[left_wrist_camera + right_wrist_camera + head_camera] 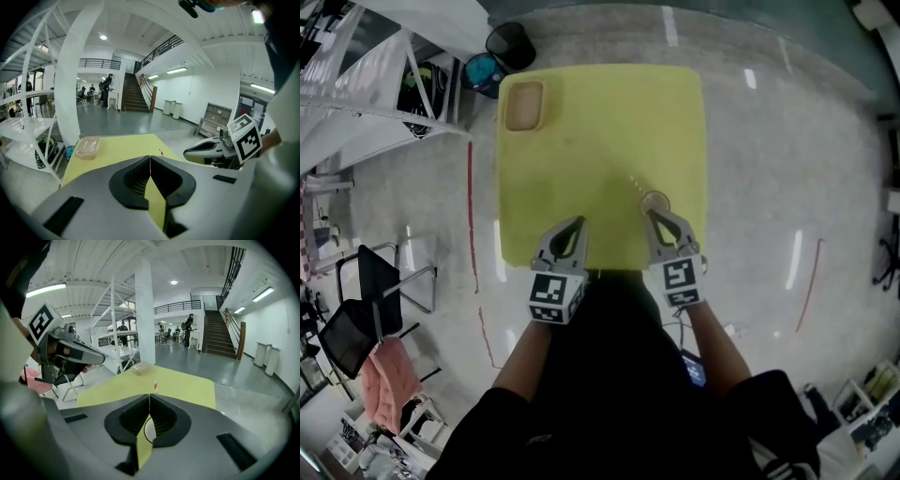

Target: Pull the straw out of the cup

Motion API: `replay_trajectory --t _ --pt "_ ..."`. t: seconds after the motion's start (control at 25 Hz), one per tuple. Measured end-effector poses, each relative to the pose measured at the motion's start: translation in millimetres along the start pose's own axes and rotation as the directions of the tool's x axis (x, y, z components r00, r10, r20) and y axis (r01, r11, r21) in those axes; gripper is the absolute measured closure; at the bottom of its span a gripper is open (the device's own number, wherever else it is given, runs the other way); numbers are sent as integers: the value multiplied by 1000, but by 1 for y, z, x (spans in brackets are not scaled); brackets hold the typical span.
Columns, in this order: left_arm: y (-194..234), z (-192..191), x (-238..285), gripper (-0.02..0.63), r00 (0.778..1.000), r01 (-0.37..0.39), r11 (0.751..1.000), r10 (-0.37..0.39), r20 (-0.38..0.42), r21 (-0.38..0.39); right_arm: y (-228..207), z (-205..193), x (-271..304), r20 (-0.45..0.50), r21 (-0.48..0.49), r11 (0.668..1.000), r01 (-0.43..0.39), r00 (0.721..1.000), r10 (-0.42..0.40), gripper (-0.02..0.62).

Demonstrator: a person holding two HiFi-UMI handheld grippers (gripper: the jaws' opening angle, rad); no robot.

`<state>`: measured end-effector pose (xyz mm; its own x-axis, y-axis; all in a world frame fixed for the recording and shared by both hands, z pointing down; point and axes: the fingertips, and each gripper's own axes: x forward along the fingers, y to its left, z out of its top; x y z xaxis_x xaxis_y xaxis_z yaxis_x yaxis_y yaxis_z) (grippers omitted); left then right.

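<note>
Right gripper (pixel 652 215), jaws together and empty like the left gripper (pixel 578 224), sits just short of the cup (pixel 654 201) near the table's (pixel 581 141) right edge, so it should open, pinch the straw (pixel 635 184) above the rim and draw along its tilt.

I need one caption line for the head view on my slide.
Left gripper and right gripper, both shut, over the yellow table; the cup with its straw just ahead of the right one.
</note>
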<state>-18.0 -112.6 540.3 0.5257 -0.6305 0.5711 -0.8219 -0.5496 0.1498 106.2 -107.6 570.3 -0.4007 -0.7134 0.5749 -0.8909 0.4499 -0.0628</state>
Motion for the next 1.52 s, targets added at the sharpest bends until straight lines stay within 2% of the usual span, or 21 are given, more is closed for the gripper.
replay_trajectory --t 0.28,0.44,0.6,1.08,1.24,1.32,1.36,1.4,1.52 --pt "3 -17 0 561 1000 -18 999 17 -12 -47 0 -13 13 -40 -11 1000 -4 999 4 577" --pt "4 -19 0 561 1000 -22 999 21 -21 -42 -2 -17 18 -68 -24 1000 -11 998 10 577" --pt "10 -19 -3 561 999 -34 999 33 -19 -42 0 -23 25 -117 -81 996 -31 993 21 577" --pt "21 -26 -5 561 999 -43 998 41 -36 -56 2 -22 40 -153 -123 992 -22 988 3 575" --pt "24 -27 -5 561 998 -49 997 46 -39 -58 1 -24 45 -165 -89 996 -24 986 9 572" --pt "27 -27 -5 561 998 -51 997 48 -40 -59 0 -27 49 -177 -88 996 -28 984 12 540" --pt "28 -27 -5 561 998 -51 997 49 -41 -59 0 -28 50 -184 -86 996 -29 983 12 488" --pt "29 -27 -6 561 998 -52 997 50 -41 -60 0 -29 52 -191 -81 996 -29 982 13 471" --pt "29 -27 -5 561 998 -54 997 51 -41 -60 -1 -32 55 -202 -70 997 -23 979 8 471"
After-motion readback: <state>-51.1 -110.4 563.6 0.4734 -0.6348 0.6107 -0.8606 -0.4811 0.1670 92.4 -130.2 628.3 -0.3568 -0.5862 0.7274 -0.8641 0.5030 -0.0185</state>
